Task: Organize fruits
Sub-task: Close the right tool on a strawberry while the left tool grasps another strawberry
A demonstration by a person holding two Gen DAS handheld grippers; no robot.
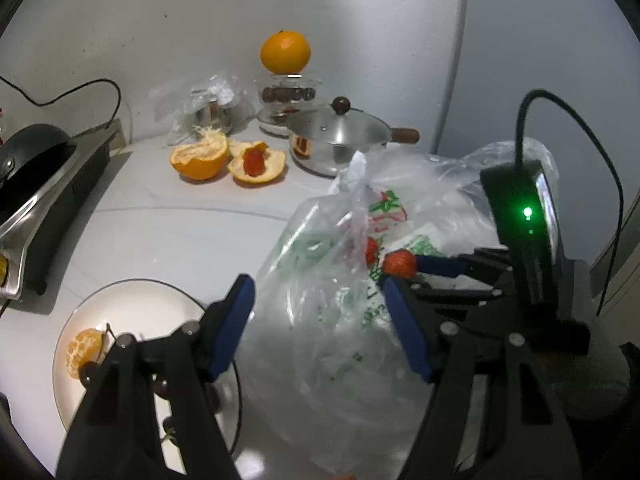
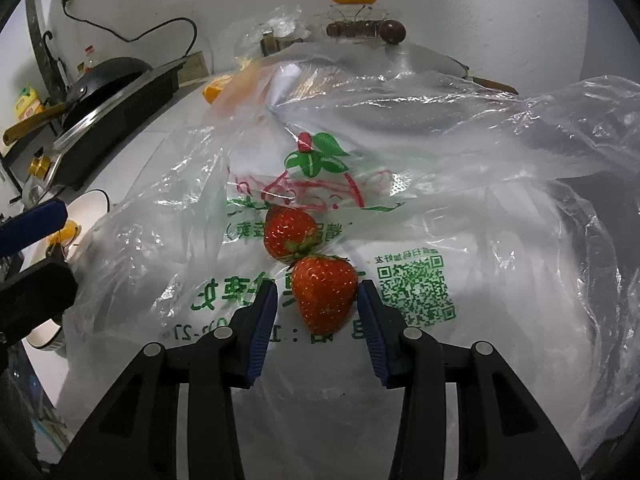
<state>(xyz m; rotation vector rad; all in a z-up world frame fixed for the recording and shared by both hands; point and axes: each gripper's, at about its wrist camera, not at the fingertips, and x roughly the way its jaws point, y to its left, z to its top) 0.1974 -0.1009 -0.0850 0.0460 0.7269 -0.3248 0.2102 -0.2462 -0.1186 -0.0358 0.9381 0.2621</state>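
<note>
Scene: a white counter (image 1: 160, 224) strewn with fruit, seen over two hand-held grippers.
Bag: a clear plastic bag (image 2: 440, 208) with green and red print lies crumpled across the middle of the counter.
Berries: two strawberries rest on the plastic, touching, the far berry (image 2: 289, 232) just behind the near berry (image 2: 324, 294).
Right gripper (image 2: 318, 286): tilted down over the bag, its blue pads flank the near berry. The right pad looks to touch the fruit and a gap shows at the left pad, so the claw is released, not yet clamped.
Left gripper (image 1: 315, 280): jaws spread wide with the bulk of the bag between the fingers. No pinch on the plastic shows, and the claw reads as released.
Plate (image 1: 132, 300): a white plate sits just left of the bag, under the left gripper's left finger. A peeled tangerine (image 1: 82, 352) lies at its left side, with small dark fruits beside it, partly hidden by the finger.
Peel: two orange peel halves lie near the back of the counter, the left half (image 1: 199, 158) empty and the right half (image 1: 258, 168) cupping a third strawberry (image 1: 253, 162).
Orange (image 1: 285, 52): whole, perched on top of a glass jar (image 1: 288, 94) against the wall.
Pot (image 1: 336, 140): steel, lidded, with a wooden knob and handle, standing just in front of the jar and behind the bag.
Pan (image 1: 36, 148): dark, on a stove at the far left edge.
</note>
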